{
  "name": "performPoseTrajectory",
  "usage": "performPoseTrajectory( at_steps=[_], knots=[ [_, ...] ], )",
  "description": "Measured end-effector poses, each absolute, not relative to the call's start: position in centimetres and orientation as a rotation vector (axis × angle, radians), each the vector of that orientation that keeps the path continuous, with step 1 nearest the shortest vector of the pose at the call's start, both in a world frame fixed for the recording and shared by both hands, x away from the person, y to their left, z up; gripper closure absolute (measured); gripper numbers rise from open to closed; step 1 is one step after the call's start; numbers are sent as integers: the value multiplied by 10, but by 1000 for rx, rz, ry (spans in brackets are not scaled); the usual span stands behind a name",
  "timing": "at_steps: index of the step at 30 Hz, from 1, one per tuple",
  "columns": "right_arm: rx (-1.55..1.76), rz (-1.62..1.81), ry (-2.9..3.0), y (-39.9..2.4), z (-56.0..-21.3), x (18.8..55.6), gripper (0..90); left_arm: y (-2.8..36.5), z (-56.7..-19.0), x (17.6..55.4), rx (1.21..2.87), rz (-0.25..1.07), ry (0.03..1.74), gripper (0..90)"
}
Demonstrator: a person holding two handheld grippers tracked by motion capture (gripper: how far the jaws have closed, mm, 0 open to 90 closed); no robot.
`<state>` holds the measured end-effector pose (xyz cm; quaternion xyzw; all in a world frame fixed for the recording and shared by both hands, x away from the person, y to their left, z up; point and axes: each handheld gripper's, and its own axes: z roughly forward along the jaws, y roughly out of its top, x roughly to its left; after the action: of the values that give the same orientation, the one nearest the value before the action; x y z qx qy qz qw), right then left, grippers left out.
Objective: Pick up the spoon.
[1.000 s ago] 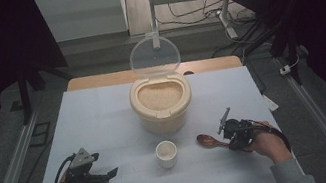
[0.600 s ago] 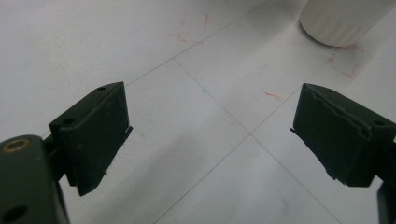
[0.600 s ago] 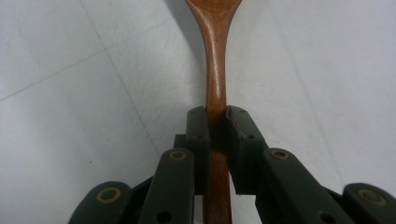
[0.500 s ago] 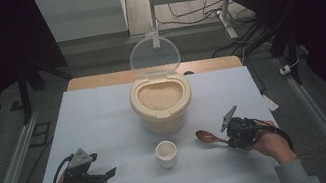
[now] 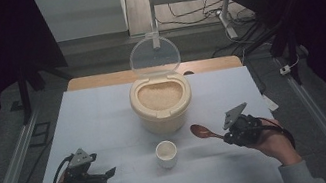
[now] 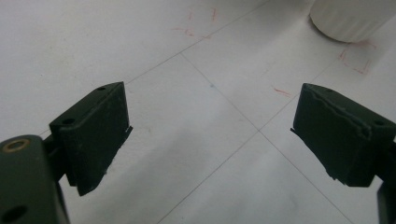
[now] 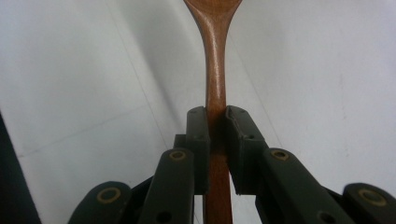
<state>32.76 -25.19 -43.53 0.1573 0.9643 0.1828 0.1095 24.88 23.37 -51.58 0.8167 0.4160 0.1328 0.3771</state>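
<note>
A brown wooden spoon (image 5: 202, 131) is held above the table at the right, its bowl pointing left toward the small white cup (image 5: 166, 153). My right gripper (image 5: 227, 137) is shut on the spoon's handle (image 7: 215, 93), with both pads clamped against the wood. A cream rice container (image 5: 161, 103) full of grains stands behind the cup, its clear lid (image 5: 154, 55) raised upright. My left gripper (image 5: 109, 174) rests at the front left, open, nothing between its pads (image 6: 95, 135). The cup's base (image 6: 348, 18) is at the top right of the left gripper view.
The white table sheet (image 5: 104, 117) carries thin lines and faint red marks (image 6: 356, 60). A metal frame and cables (image 5: 217, 6) lie beyond the far edge. Grey rails (image 5: 10, 174) flank the table on both sides.
My right gripper has lifted the spoon off the table and carried it slightly right. The left gripper has stayed where it was.
</note>
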Motion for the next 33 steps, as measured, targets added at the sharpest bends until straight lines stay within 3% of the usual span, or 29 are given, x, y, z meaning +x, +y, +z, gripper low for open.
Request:
performPoseTrajectory(
  at_steps=[33],
  knots=[
    [36, 689, 2770, -157, -411, 290, 796, 232, -514, 247, 2093, 327, 1051, 106]
  ],
)
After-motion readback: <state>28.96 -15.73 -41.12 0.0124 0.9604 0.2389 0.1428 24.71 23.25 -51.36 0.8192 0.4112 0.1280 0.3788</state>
